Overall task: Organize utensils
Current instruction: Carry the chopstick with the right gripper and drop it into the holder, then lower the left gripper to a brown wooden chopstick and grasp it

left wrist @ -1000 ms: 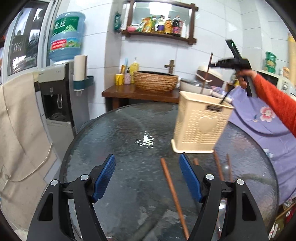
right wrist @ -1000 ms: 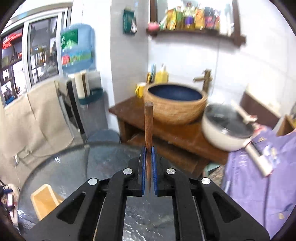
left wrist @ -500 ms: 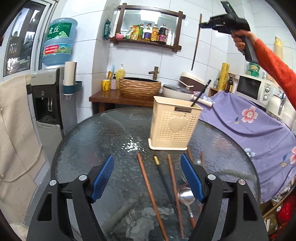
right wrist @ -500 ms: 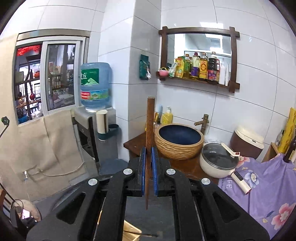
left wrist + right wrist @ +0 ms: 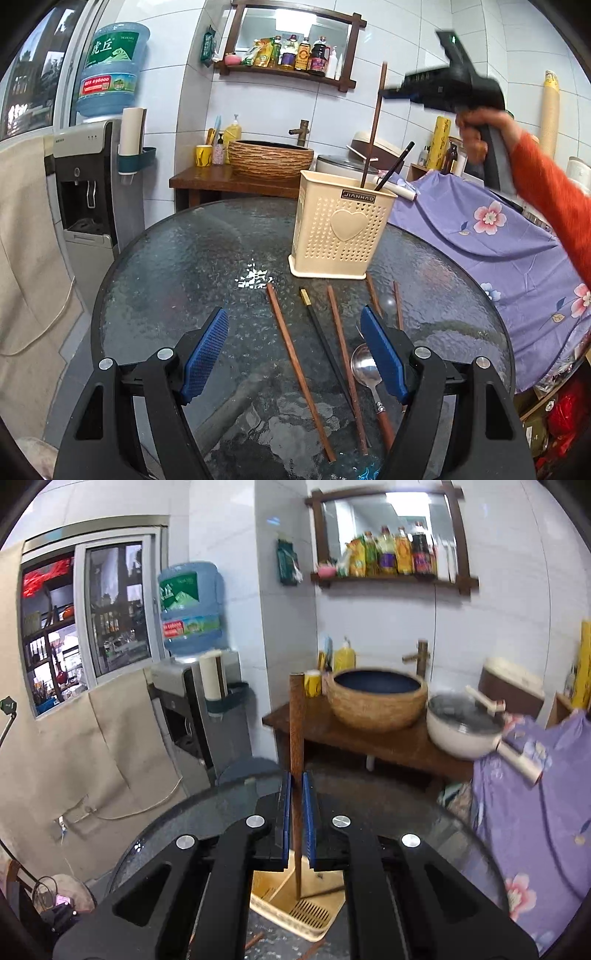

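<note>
Left wrist view: the holder (image 5: 341, 229) stands upright on the tabletop (image 5: 184, 266), and it serves here as the landmark. Above it, the right tongs (image 5: 391, 92) grip a brown chopstick (image 5: 373, 125) near its top end, close to vertical, with the lower tip already inside the holder's mouth. A black chopstick (image 5: 394, 166) leans in the holder beside it.

Right wrist view: the right tongs (image 5: 296, 812) are pinched narrow on the chopstick (image 5: 296, 731), which runs down between the pads toward the holder (image 5: 295, 897) directly below; the tip appears to sit in the near compartment, though contact with the floor cannot be confirmed.

In front of the holder, on the tabletop, lie loose utensils: a brown chopstick (image 5: 299, 369), a black chopstick with a gold cap (image 5: 325, 350), another brown one (image 5: 347, 369), two more brown sticks partly hidden just beyond, and a spoon (image 5: 369, 380). The left tongs (image 5: 295, 354) hover over this group, spread wide and holding nothing.

Assessment: the step in hand is depositing one chopstick into the holder. The next move calls for lowering it a little further, then opening the right tongs so it drops cleanly without tipping the holder. Most utensils remain to be collected; the task is judged to be at an early stage.
</note>
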Tool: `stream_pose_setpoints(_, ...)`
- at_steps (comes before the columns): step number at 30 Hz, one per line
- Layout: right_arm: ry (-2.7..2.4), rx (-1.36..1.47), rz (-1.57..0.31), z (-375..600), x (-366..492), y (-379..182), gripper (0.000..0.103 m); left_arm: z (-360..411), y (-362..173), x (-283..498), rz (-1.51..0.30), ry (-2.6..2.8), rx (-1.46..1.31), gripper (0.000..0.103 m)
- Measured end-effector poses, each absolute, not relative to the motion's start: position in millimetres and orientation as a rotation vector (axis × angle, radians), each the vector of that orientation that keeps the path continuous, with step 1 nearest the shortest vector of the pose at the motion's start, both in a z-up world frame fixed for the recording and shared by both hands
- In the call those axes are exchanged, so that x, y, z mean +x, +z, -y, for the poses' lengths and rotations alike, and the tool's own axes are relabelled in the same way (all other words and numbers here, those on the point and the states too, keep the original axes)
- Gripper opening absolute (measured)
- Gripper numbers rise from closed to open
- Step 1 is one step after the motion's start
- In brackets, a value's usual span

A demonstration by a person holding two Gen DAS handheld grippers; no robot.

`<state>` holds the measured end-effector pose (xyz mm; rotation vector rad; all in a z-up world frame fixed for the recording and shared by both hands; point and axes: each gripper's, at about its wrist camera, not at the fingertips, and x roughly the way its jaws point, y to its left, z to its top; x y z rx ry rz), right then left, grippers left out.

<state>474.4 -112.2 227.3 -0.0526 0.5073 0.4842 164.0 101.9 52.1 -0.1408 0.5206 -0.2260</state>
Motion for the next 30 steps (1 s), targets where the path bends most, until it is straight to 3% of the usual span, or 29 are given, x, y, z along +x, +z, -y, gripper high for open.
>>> stream_pose_setpoints(6,0.462,-0.051,-0.581,112.8,477.3,169.1,0.007,-100.4,42.5,174.2,-0.562,-0.213,-0.140,0.072)
stream_pose_setpoints(13,0.438,-0.094,-0.549,111.5,466.9,146.8,0.008,-99.0,34.8,188.3,-0.612,-0.194,-0.156,0.075)
stream_pose_setpoints(15,0.432,-0.110,-0.529,112.5,457.8,147.2,0.019,-98.1,34.3,192.0,-0.617,-0.183,-0.144,0.082)
stream_pose_setpoints(18,0.420,-0.140,-0.471,113.3,428.5,144.8,0.055,-98.5,33.9,198.0,-0.621,-0.165,-0.125,0.086)
stream_pose_setpoints(21,0.454,-0.161,-0.515,111.7,400.6,129.5,0.056,-102.5,33.6,203.3,-0.631,-0.120,-0.103,0.094)
stream_pose_setpoints(30,0.361,-0.224,-0.750,122.7,352.2,39.6,0.056,-107.0,25.1,221.9,-0.715,-0.030,-0.036,0.096)
